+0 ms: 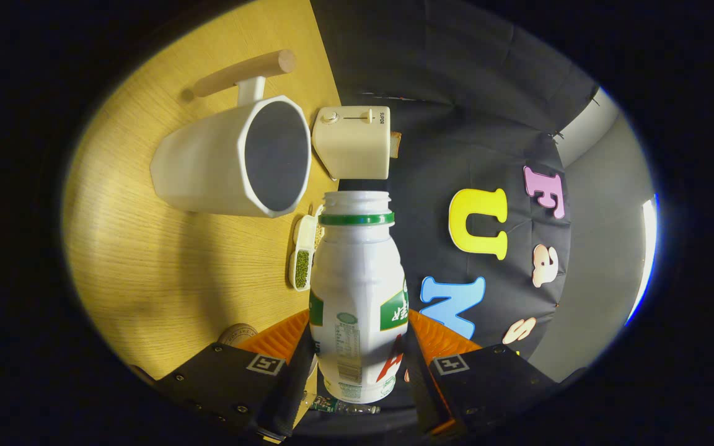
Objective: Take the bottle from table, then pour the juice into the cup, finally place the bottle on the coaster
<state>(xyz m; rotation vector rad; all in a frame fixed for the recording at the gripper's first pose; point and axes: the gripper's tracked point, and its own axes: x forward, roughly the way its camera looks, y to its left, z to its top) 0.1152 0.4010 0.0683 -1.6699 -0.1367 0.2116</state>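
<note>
Bottle (357, 291), a light, smooth and probably slippery plastic one with its cap off, sits clamped at mid-body between both fingers of the tool (357, 365), its mouth near the cup (233, 162) over the desk (158, 260), while its contents and the coaster stay unclear.

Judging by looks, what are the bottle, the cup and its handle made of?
Bottle, gripped between both fingers of the gripper: likely opaque white plastic, with a slight sheen, a threaded neck and a green ring. Cup: matte white, faceted, probably ceramic or plastic, unclear which. Cup handle: looks like a light wooden rod.
</note>
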